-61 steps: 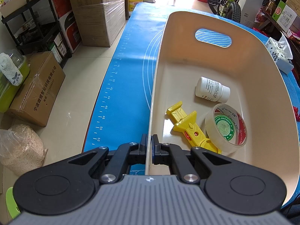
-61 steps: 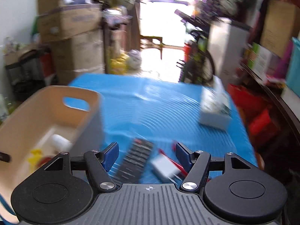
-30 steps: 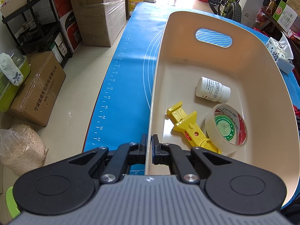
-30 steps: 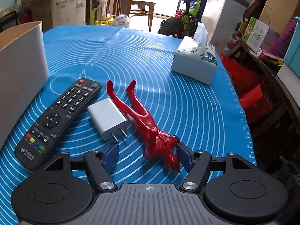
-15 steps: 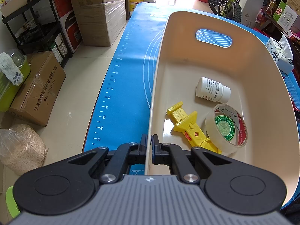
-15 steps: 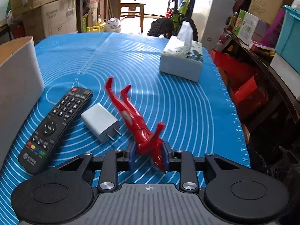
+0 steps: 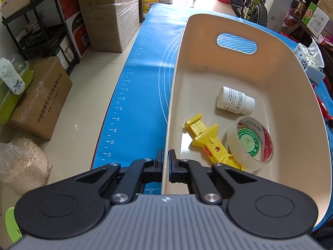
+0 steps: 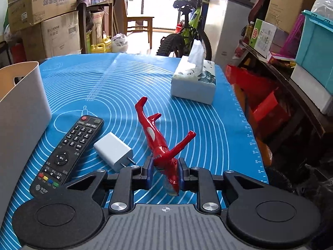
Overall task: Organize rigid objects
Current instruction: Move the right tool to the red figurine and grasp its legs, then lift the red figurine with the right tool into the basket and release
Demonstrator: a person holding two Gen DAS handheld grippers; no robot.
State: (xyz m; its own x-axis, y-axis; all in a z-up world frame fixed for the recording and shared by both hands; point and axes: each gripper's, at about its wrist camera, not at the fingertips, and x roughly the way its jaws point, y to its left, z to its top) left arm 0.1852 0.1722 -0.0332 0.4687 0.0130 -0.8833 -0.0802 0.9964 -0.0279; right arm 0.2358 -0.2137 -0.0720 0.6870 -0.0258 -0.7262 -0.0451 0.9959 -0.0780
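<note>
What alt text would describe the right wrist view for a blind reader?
The right gripper clamps a red toy figure above a blue mat. A black remote and white charger lie left of it.

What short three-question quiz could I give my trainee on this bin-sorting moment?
1. True or false: the left gripper is clamped on the bin wall.
2. What does the right gripper hold? A) remote B) red figure C) charger
3. Name the three things lying in the bin.

Key: 1 true. 2 B, the red figure. 3 white bottle, yellow tool, tape roll.
</note>
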